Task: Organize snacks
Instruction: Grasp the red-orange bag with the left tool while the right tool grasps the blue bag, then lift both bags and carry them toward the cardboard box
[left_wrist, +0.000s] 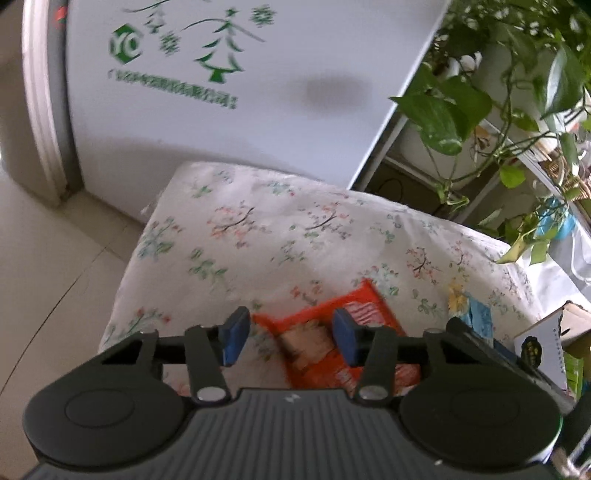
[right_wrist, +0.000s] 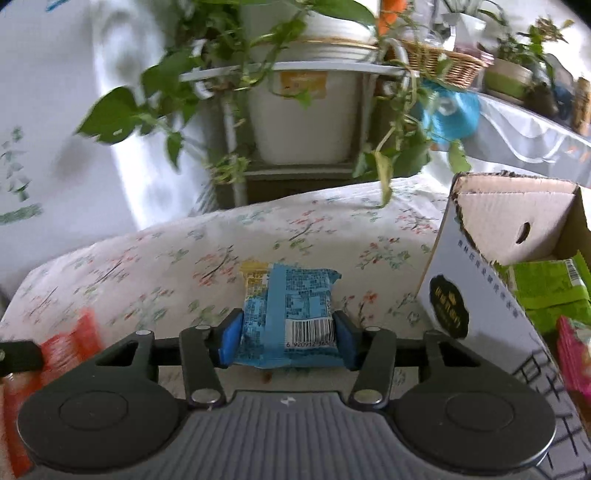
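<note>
two snacks are in hand and neither is put away yet. the blue snack packet (right_wrist: 288, 317) is clamped between the jaws of the right gripper (right_wrist: 287, 341), the blue pads pressing its two long sides just above the barcode end; it is held near the front edge of the floral-covered cushion (right_wrist: 184, 266), and whether it touches the cloth cannot be told. the orange snack packet (left_wrist: 325, 339) lies between the jaws of the left gripper (left_wrist: 291, 338), toward the right pad; the picture is blurred and contact on the left pad cannot be seen, but the jaws are drawn in as far as they go, so a grip on the packet is judged likely.

the cardboard box (right_wrist: 517, 236) stands at the right edge of the cushion, its top open, and at least a green packet (right_wrist: 550, 288) and a pink packet (right_wrist: 574, 354) are already inside, so part of the sorting is taken as done. what is left, as far as can be seen, is the carrying of these two packets to the box; no other loose snack is seen on the cushion.

the cushion is covered in white cloth printed with small sprigs and sits low above a pale tiled floor (left_wrist: 55, 266). behind its far left corner a white appliance (left_wrist: 240, 92) with a green tree logo is seen. behind the far edge a metal plant stand (right_wrist: 236, 155) carries a white pot (right_wrist: 306, 118) with trailing green leaves, and a wicker basket (right_wrist: 443, 62) is set beside it.
</note>
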